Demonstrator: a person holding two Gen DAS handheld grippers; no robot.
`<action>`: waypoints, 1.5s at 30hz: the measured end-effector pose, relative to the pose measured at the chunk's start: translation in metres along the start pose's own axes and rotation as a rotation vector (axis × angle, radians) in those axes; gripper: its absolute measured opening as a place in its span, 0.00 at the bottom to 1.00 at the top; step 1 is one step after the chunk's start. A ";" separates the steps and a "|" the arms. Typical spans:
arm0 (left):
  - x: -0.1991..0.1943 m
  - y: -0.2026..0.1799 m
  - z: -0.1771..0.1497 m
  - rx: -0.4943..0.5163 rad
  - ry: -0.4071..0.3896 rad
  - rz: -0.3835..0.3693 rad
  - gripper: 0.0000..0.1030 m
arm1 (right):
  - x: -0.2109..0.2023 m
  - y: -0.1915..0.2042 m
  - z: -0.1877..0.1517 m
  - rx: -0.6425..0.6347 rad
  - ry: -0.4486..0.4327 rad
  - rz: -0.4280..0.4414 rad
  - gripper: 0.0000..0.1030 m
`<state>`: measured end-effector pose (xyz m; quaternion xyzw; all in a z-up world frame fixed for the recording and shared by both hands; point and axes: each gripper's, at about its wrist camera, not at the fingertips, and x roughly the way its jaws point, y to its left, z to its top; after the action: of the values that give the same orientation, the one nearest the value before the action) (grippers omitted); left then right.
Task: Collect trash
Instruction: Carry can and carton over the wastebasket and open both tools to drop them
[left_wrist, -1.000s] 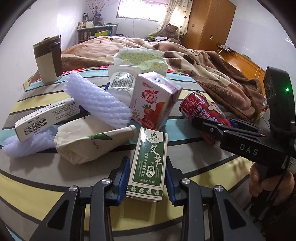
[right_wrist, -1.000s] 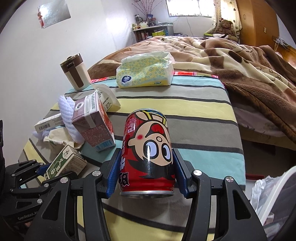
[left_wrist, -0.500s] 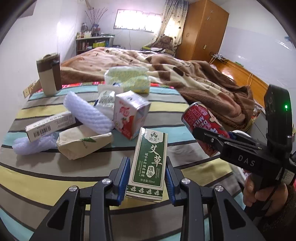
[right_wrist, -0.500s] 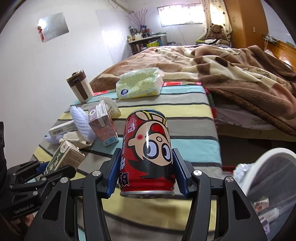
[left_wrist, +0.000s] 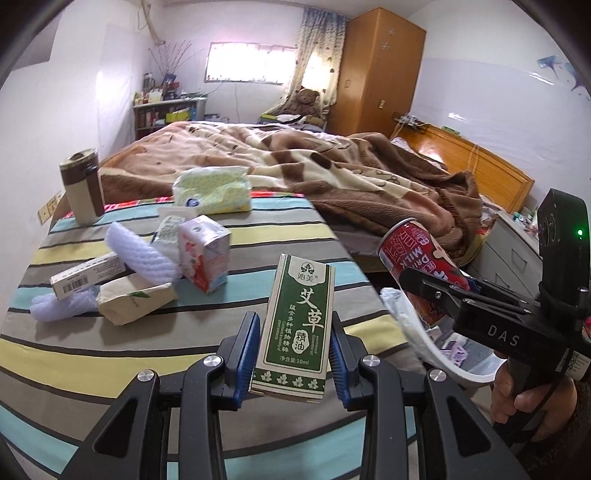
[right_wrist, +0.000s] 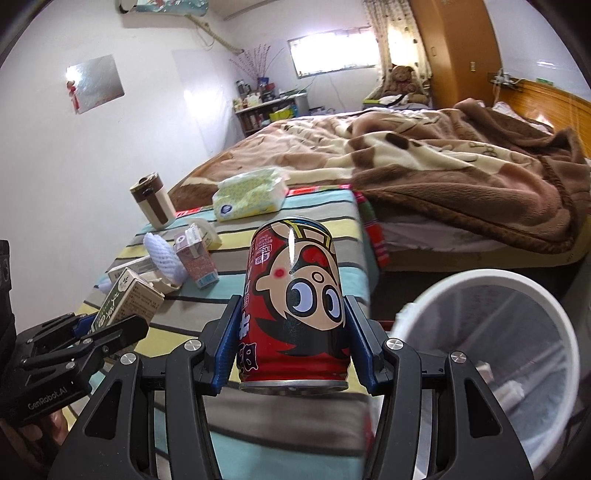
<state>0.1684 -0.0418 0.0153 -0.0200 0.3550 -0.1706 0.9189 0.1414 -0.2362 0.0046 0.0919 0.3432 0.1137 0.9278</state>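
Gripping a green carton (left_wrist: 295, 325) — left tool (left_wrist: 293, 354); right tool (right_wrist: 293, 350) clamps red can (right_wrist: 293, 306).

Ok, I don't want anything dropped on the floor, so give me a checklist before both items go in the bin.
1. Left gripper clamped on green essential-oil box: ok.
2. Right gripper clamped on red milk-drink can: ok.
3. White trash bin open-mouthed, in view: ok.
4. Can over the bin mouth: not ok, it is left of the rim.
5. Box over the bin: not ok.
6. Room left inside the bin: cannot tell.
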 end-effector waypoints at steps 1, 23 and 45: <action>-0.001 -0.004 0.000 0.006 -0.001 -0.003 0.35 | -0.004 -0.003 -0.001 0.006 -0.006 -0.006 0.53; 0.017 -0.116 -0.002 0.124 0.011 -0.146 0.35 | -0.063 -0.082 -0.025 0.140 -0.066 -0.187 0.53; 0.055 -0.192 -0.010 0.205 0.070 -0.196 0.35 | -0.067 -0.134 -0.046 0.214 -0.010 -0.289 0.53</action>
<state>0.1422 -0.2392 0.0026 0.0455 0.3637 -0.2954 0.8823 0.0815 -0.3788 -0.0223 0.1403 0.3584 -0.0587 0.9211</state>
